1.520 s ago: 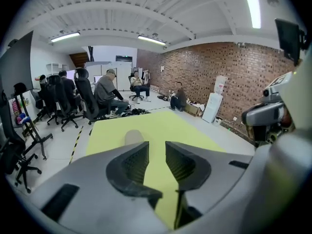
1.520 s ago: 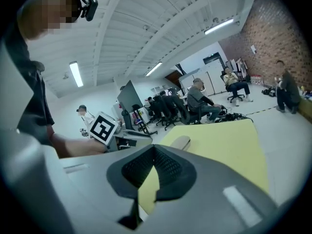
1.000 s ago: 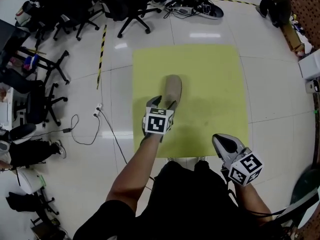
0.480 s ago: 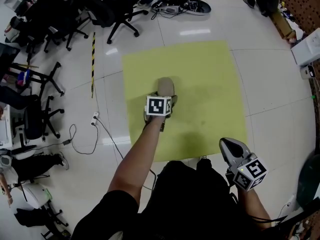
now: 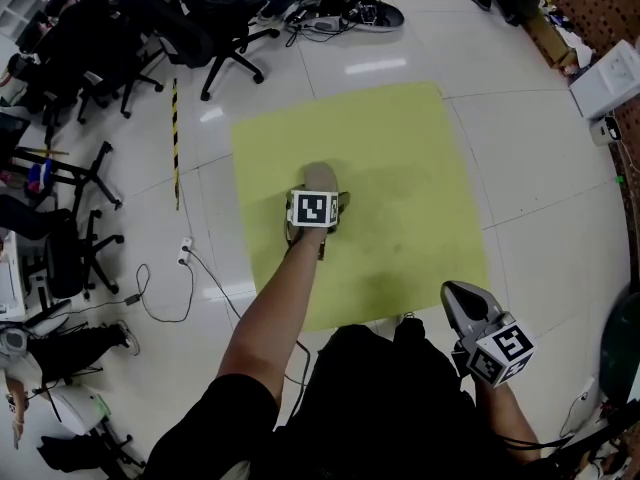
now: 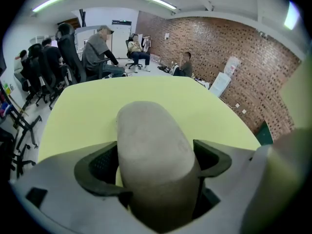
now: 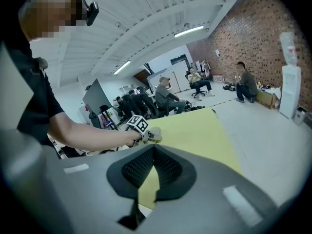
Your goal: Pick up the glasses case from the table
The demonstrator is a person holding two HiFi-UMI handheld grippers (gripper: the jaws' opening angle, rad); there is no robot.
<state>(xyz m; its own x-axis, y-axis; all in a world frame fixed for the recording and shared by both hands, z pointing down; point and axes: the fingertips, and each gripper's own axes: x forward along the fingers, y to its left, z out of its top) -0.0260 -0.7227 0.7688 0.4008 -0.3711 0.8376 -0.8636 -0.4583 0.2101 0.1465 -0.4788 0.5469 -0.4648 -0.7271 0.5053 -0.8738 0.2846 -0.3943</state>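
Yellow table (image 5: pixel 400 148) — left gripper (image 5: pixel 316 193) jaws opening around the glasses case (image 6: pixel 151 140); right gripper (image 5: pixel 458 296) jaws together, empty.

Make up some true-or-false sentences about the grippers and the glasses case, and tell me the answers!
1. The glasses case sits between the left gripper's jaws. True; those jaws are opening.
2. The table is red. False: it is yellow-green.
3. The right gripper holds the glasses case. False: its jaws are together and empty, away from the case.
4. The glasses case is beige-grey. True.
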